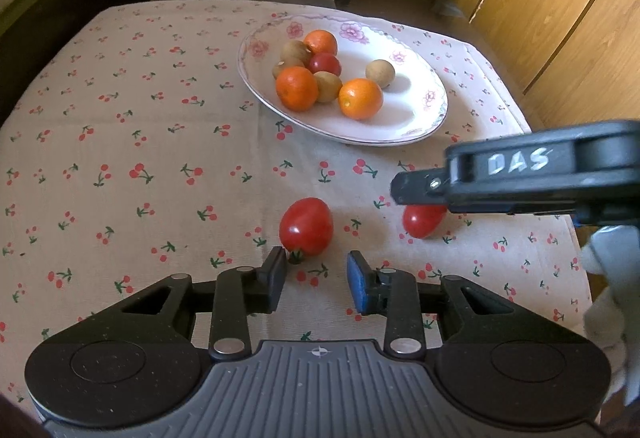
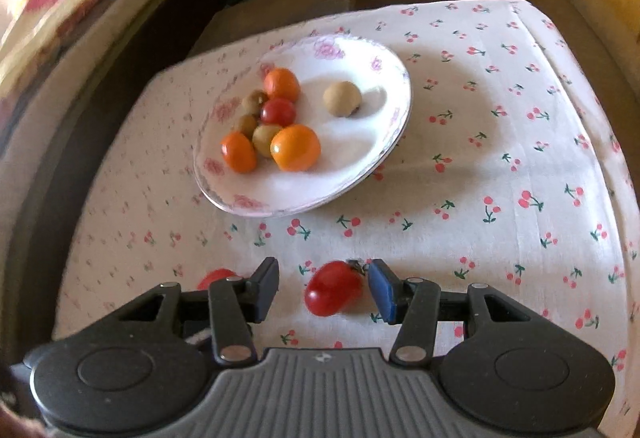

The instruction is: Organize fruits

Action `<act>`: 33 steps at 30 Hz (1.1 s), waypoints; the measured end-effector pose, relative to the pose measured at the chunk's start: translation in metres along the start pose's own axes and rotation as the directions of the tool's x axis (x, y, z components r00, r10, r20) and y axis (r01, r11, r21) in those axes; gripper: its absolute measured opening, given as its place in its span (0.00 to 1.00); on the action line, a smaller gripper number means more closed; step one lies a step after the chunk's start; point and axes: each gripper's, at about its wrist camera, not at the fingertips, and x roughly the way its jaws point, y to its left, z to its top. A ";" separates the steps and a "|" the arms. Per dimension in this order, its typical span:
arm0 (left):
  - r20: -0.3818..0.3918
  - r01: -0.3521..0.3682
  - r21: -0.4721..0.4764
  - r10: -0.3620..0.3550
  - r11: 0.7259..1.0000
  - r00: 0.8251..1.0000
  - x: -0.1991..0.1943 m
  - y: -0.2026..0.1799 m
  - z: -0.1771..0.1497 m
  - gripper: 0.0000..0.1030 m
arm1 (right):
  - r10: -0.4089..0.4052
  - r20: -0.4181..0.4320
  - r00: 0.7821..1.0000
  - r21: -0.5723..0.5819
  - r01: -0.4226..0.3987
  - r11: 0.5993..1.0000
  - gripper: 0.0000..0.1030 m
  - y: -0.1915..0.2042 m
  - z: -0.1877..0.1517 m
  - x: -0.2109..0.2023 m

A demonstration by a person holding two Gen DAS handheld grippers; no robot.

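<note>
Up close, my right gripper (image 2: 322, 286) is spread wide around a glossy red tomato (image 2: 334, 293) lying on the cherry-print tablecloth (image 2: 500, 158). My left gripper (image 1: 317, 276), also spread, sits just behind a second tomato (image 1: 306, 226). Beyond, the floral plate (image 1: 416, 110) holds oranges (image 1: 360, 99) and brown fruits.

Second tomato (image 2: 216, 275), perhaps, behind gripper (image 2: 324, 288).

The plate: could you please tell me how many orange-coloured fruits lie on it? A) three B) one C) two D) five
A: on the plate, three oranges show among brownish fruits and one red tomato, and the right wrist view shows the same count.
</note>
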 end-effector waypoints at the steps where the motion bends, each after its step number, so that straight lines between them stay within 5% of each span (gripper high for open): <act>1: 0.000 0.001 0.002 -0.001 1.000 1.000 0.000 0.000 0.000 0.40 | -0.006 -0.004 1.000 -0.009 0.006 1.000 0.48 0.001 -0.001 0.003; 8: 0.003 -0.006 0.015 0.006 1.000 1.000 0.000 -0.002 -0.001 0.40 | -0.078 -0.001 0.997 -0.105 0.077 0.992 0.46 0.010 -0.004 0.008; 11: 0.003 -0.004 0.011 0.004 1.000 1.000 0.001 -0.001 0.000 0.40 | -0.105 0.002 0.994 -0.176 0.104 0.979 0.34 0.016 -0.010 0.006; 22: -0.006 0.024 -0.047 -0.024 0.999 1.000 -0.002 0.007 0.000 0.41 | -0.135 -0.017 0.991 -0.252 0.126 0.959 0.34 0.013 -0.027 -0.015; 33: 0.041 0.016 -0.106 -0.011 0.994 0.999 -0.004 0.013 0.010 0.58 | -0.118 -0.026 0.993 -0.225 0.110 0.968 0.34 -0.007 -0.038 -0.030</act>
